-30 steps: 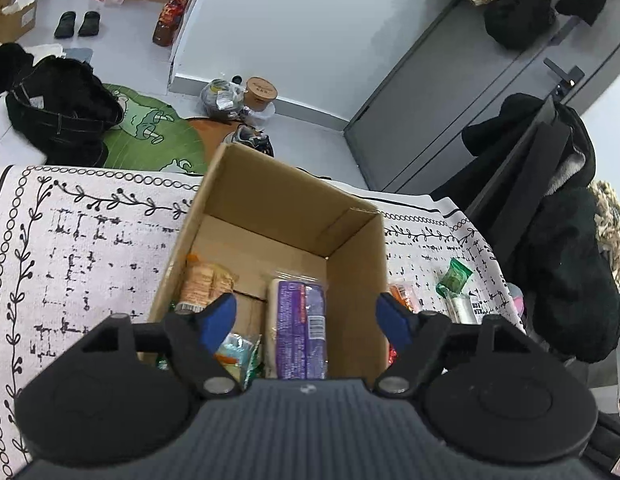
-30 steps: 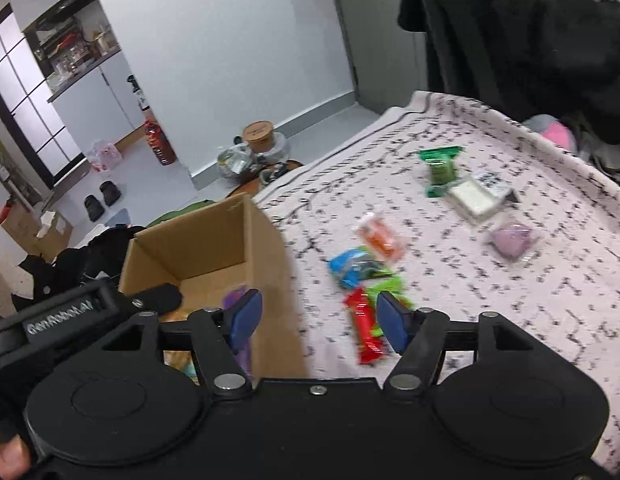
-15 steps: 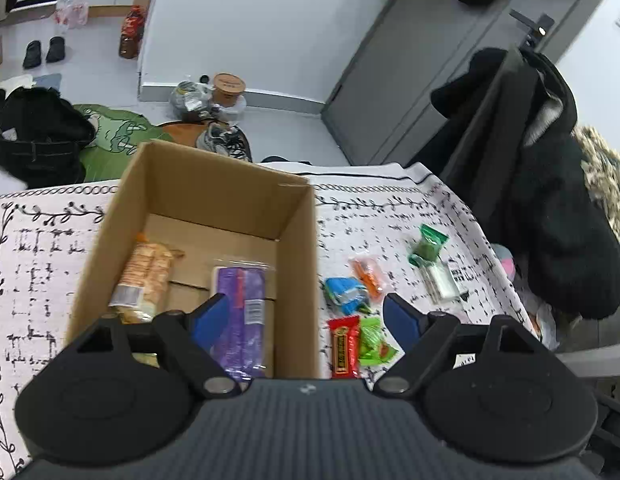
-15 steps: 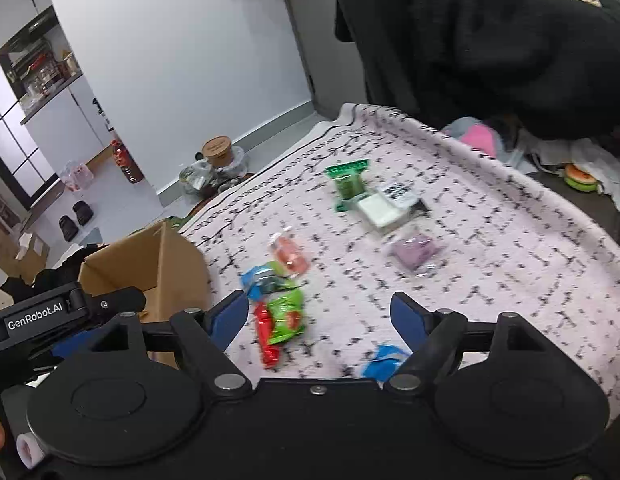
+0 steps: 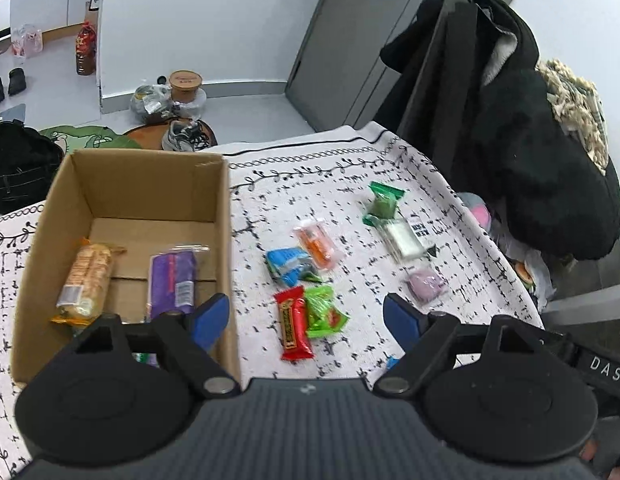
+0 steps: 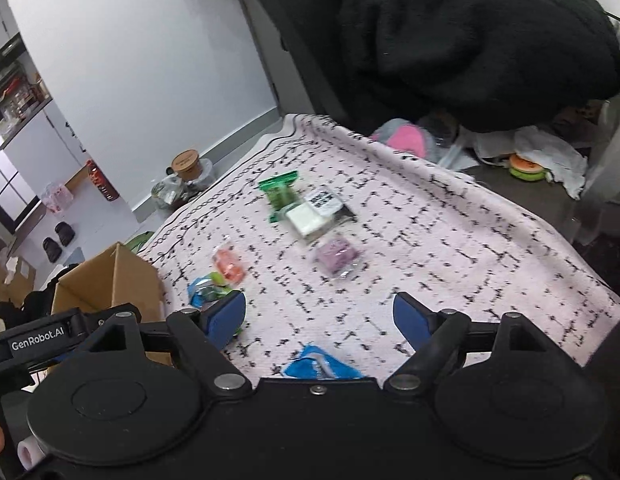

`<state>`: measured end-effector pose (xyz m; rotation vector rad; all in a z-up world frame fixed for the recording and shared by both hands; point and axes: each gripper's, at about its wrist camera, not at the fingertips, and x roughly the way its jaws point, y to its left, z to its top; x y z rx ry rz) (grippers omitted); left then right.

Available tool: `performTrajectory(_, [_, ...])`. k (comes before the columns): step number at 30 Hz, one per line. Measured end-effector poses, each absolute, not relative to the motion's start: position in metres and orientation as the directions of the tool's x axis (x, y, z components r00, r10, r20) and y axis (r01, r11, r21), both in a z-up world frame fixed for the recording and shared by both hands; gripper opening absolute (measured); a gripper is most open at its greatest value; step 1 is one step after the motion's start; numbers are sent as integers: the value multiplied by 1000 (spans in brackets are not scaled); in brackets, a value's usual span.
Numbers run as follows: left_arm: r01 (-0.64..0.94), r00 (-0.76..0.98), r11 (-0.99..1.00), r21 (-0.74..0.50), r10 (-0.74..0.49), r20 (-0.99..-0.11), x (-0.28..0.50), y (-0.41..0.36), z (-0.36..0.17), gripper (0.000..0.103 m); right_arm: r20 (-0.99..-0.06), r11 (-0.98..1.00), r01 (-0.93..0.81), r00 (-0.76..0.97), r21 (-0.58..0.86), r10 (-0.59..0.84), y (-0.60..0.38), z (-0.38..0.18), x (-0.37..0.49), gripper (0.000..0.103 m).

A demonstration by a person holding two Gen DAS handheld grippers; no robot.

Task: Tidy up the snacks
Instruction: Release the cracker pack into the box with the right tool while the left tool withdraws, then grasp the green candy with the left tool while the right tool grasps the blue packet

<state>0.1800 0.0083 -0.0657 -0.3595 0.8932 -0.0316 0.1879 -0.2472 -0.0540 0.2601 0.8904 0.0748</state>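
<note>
A cardboard box [image 5: 225, 216] stands on the patterned cloth at the left and holds a biscuit pack [image 5: 87, 276] and a purple pack [image 5: 171, 282]. Loose snacks lie to its right: a red bar [image 5: 293, 324], a light green pack [image 5: 322, 312], a blue pack [image 5: 287, 266], an orange pack [image 5: 318, 242], a dark green pack [image 5: 382, 200], a white pack [image 5: 404, 236] and a purple pouch [image 5: 426, 284]. My left gripper [image 5: 305, 320] is open and empty above the red bar. My right gripper [image 6: 320, 318] is open and empty, above a blue pack [image 6: 322, 366] near the cloth's front edge; the purple pouch [image 6: 336, 256] lies ahead.
A black coat [image 5: 530, 152] hangs over a chair at the right edge of the table. The floor beyond holds a shoe [image 5: 181, 140], a jar [image 5: 185, 84] and a green mat [image 5: 89, 138]. The cloth's right edge [image 6: 550, 216] drops off toward clutter.
Both grippers have swung to the right, away from the box and over the loose snacks. Both stay open and empty.
</note>
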Motion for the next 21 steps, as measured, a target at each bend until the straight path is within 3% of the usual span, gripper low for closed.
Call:
performTrajectory(12, [-47,612,954,-296,-207,-763,182,-34,-75,83,-789,956,76,585,284,188,-267,-73,189,79])
performTrajectory(15, [-58,620,954,-294,-196,-760,181,-39,-80,82,-802,955,74,564,289,199,-266,-82,193,74])
performTrajectory(18, [-49,619,961,-273,-185,-764,182,-44,-87,75,-812,950,78,543,301,213,-266,-91,196,70])
performTrajectory(21, [-63,612,959,-277,-182,-770,186,-44,-95,59,-820,946,78,524,315,230,-265,-99,199,64])
